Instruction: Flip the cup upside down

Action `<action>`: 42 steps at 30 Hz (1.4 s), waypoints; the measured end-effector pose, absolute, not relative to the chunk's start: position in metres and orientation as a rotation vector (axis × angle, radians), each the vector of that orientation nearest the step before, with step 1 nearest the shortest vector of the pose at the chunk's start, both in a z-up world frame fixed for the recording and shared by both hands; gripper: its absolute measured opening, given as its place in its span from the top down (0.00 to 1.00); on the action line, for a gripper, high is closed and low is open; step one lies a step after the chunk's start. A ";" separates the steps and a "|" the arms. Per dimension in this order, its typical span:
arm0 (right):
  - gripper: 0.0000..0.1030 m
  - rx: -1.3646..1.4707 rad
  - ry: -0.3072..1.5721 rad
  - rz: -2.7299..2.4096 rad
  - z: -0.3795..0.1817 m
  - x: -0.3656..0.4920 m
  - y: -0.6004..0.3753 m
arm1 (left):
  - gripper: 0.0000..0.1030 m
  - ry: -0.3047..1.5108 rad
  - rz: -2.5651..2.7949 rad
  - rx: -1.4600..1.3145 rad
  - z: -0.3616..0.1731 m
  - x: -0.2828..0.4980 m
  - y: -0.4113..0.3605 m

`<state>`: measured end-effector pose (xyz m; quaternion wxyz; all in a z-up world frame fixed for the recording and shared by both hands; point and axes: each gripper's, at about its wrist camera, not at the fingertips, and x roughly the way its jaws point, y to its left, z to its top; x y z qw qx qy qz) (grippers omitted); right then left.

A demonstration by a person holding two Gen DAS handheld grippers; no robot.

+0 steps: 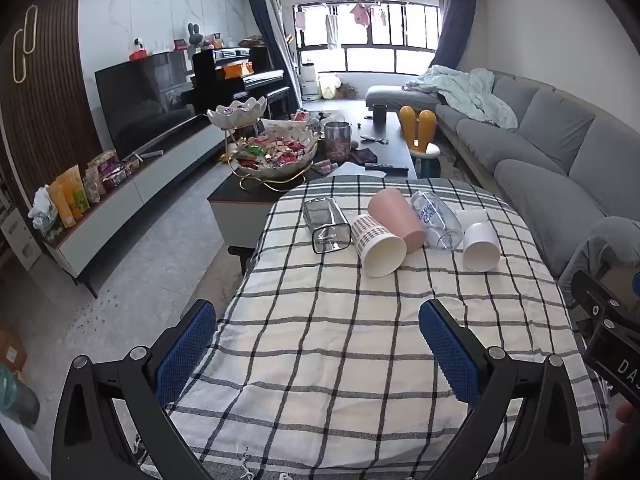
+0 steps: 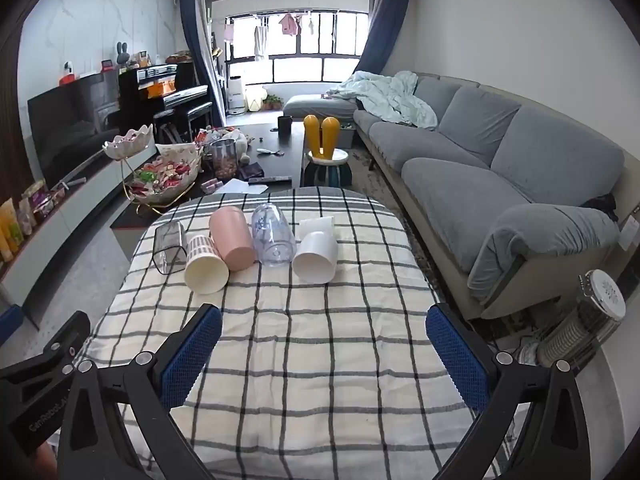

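Several cups lie on their sides in a row on the checked tablecloth (image 1: 340, 340), mouths toward me: a clear square glass (image 1: 326, 226), a plaid paper cup (image 1: 376, 246), a pink cup (image 1: 394, 220), a clear printed cup (image 1: 436, 220) and a white cup (image 1: 480, 244). The right wrist view shows the same row: glass (image 2: 170, 248), plaid cup (image 2: 204, 266), pink cup (image 2: 234, 238), clear cup (image 2: 274, 236), white cup (image 2: 316, 256). My left gripper (image 1: 318, 320) is open and empty, short of the cups. My right gripper (image 2: 324, 326) is open and empty, also short of them.
A dark coffee table (image 1: 384, 152) with a tiered snack bowl (image 1: 276, 152) stands beyond the cloth-covered table. A grey sofa (image 2: 500, 168) runs along the right. A TV cabinet (image 1: 132, 184) lines the left wall. A heater (image 2: 580, 320) stands on the floor at right.
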<state>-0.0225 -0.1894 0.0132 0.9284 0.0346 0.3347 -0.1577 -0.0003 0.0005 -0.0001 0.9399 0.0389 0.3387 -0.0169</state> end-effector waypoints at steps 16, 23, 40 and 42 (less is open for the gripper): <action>0.00 0.075 0.681 -0.321 0.015 -0.024 -0.190 | 0.00 0.695 -0.032 0.089 0.003 -0.002 -0.002; 0.00 0.075 0.679 -0.321 0.015 -0.025 -0.190 | 0.00 0.696 -0.035 0.087 0.001 -0.002 -0.004; 0.00 0.077 0.678 -0.321 0.015 -0.025 -0.191 | 0.00 0.700 -0.041 0.084 0.001 0.001 -0.006; 0.00 0.078 0.678 -0.322 0.015 -0.025 -0.191 | 0.00 0.701 -0.044 0.082 0.001 0.001 -0.006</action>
